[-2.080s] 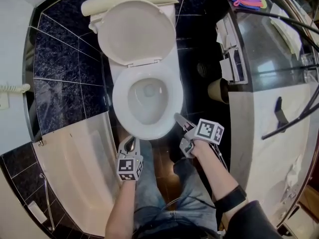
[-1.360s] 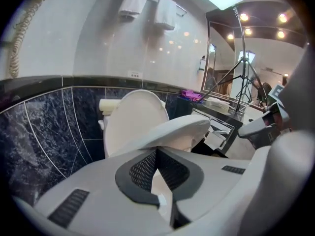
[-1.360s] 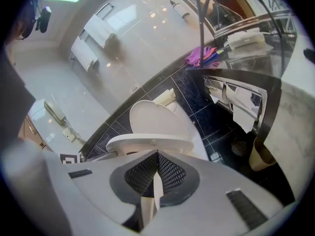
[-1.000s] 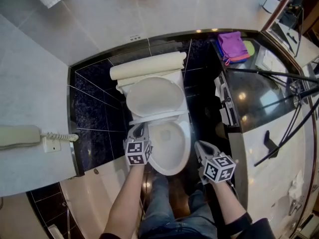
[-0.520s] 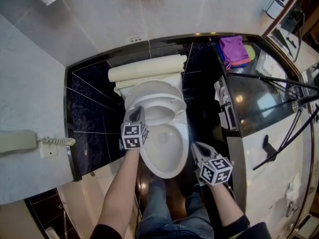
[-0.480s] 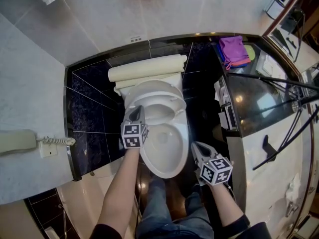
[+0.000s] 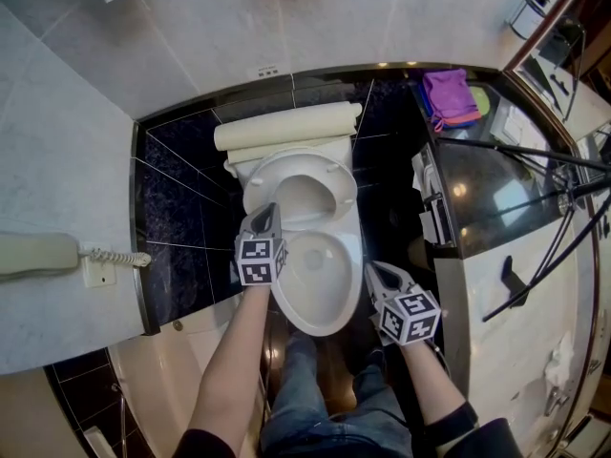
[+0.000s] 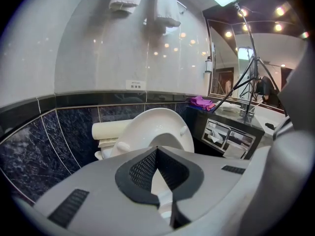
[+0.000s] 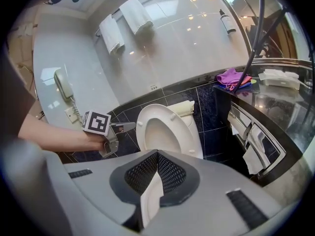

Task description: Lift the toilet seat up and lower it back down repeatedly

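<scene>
Toilet seat [image 7: 302, 159] is up, tilted back toward the wall, its long axis running away from the person. Left gripper [image 7: 265, 216] is nearer: jaws shut, empty, tip at the seat's left rim, angled forward and down. Right gripper [image 7: 373, 269], jaws together, hangs beside the bowl [image 7: 307, 328].

We see a white toilet seat [image 7: 304, 191], dark blue marbled tiles [image 7: 181, 189] with pale grout lines, and a cream roll [image 7: 286, 125]. The left gripper [image 7: 265, 212] and the right gripper [image 7: 375, 269] are grey, each with a cube of black-and-white square markers. We also note a purple cloth [image 7: 444, 92] and a beige phone [image 7: 33, 254].
</scene>
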Motion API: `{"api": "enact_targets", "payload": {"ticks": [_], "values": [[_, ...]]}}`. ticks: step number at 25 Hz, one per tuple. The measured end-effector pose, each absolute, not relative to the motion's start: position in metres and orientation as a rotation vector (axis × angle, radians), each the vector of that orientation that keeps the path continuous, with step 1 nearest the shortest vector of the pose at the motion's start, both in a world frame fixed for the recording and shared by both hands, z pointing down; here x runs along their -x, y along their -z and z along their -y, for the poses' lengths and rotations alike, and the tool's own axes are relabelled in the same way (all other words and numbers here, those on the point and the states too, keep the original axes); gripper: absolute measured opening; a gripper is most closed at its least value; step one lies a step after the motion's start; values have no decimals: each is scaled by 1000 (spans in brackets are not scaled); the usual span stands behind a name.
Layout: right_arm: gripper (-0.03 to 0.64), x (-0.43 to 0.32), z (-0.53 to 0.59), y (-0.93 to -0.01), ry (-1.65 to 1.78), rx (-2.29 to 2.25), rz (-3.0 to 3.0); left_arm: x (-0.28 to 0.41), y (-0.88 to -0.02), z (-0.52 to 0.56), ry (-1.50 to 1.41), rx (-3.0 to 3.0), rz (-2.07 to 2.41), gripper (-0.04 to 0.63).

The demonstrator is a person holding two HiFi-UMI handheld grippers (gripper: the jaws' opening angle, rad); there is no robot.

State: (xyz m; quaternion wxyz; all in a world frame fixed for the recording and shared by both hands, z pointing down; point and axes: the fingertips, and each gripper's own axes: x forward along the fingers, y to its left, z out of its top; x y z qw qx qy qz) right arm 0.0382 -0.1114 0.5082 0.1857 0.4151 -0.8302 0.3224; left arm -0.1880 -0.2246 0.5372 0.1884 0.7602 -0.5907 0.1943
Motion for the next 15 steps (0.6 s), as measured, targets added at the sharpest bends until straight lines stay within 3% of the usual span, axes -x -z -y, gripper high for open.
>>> {"api": "enact_targets", "payload": {"ticks": [15], "values": [[15, -39, 89, -421, -613, -998, 2462, 170, -396, 58, -545, -2097, 1804, 0]]}}
